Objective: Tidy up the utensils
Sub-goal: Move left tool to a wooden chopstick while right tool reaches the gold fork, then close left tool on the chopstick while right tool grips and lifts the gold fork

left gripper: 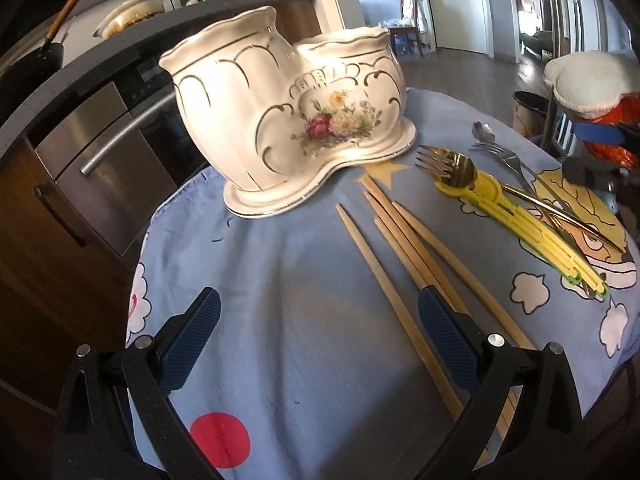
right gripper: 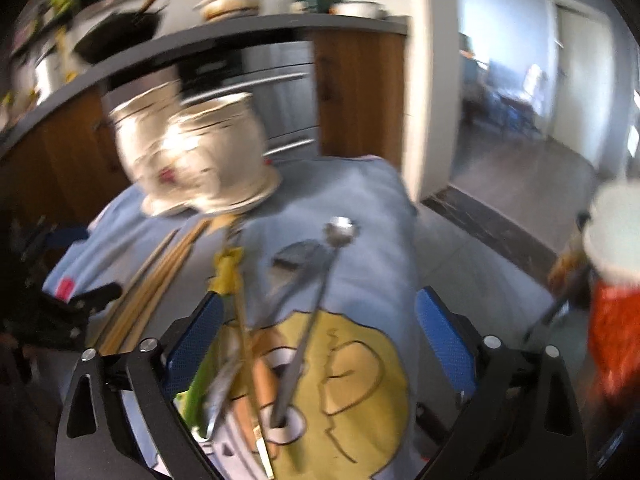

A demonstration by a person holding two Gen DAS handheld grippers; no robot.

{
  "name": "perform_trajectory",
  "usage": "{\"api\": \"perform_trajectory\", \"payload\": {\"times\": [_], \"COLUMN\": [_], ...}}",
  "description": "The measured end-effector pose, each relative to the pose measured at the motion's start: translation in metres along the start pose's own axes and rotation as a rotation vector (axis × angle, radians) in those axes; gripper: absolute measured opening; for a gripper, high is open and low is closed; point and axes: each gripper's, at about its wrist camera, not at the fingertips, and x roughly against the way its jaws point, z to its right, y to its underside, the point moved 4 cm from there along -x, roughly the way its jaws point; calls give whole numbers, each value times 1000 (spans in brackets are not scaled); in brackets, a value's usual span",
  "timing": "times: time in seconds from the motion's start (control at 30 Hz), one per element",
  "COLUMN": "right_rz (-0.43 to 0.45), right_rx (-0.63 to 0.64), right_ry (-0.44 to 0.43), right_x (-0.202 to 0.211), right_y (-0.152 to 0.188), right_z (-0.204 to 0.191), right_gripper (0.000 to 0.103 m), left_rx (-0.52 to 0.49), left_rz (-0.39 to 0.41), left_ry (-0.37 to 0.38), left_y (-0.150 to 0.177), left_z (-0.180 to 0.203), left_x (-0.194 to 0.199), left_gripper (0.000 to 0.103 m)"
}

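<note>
A white two-cup ceramic utensil holder with a flower print stands at the back of the blue cloth; it shows blurred in the right wrist view. Several wooden chopsticks lie in front of it, reaching under my left gripper's right finger. A gold fork, a yellow plastic tool, a silver fork and a spoon lie to the right. My left gripper is open and empty above the cloth. My right gripper is open and empty over the spoon and the cutlery handles.
The table has a blue cartoon-print cloth with edges near on the left and right. A dark counter with an oven and pans stands behind. A stuffed toy sits off the right edge. Open floor and a doorway lie at the back right.
</note>
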Motion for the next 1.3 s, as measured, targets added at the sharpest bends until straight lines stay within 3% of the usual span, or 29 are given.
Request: {"api": "perform_trajectory", "payload": {"times": [0.1,0.17,0.33,0.43,0.57,0.7,0.77,0.9,0.97,1.07,1.3], "right_rz": [-41,-81,-168,-206,-236,-242,-252,-264,-264,-257,-209], "right_rx": [123,176,219,237,288,334,346,297,269,265,236], "right_ry": [0,-5,-49,-51,-45,-40,-42,-76,-106,-108,-119], "right_x": [-3,-6,-16,-22,-31,-39,-44,-49,-50,-52,-52], "right_y": [-2,0,5,9,4,-4,-5,-7,-9,-15,-18], "right_z": [-24,-38,-42,-49,-59,-67,-70,-69,-68,-68,-56], "right_gripper": [70,53,36,27,25,22,21,18,8,7,7], "left_rx": [-8,-14,-23,-29,-4,12,23,33,33,7,-18], "left_rz": [-24,-36,-78,-94,-110,-123,-131,-141,-147,-160,-168], "left_ry": [14,22,75,98,146,168,191,216,229,237,257], "left_y": [0,0,3,4,2,-2,-4,-6,-7,-6,1], "left_z": [1,2,8,10,12,12,13,13,13,14,11], "left_x": [-1,-2,-3,-5,-10,-14,-15,-18,-19,-17,-10], "left_gripper": [97,89,80,68,53,49,41,33,26,11,9]}}
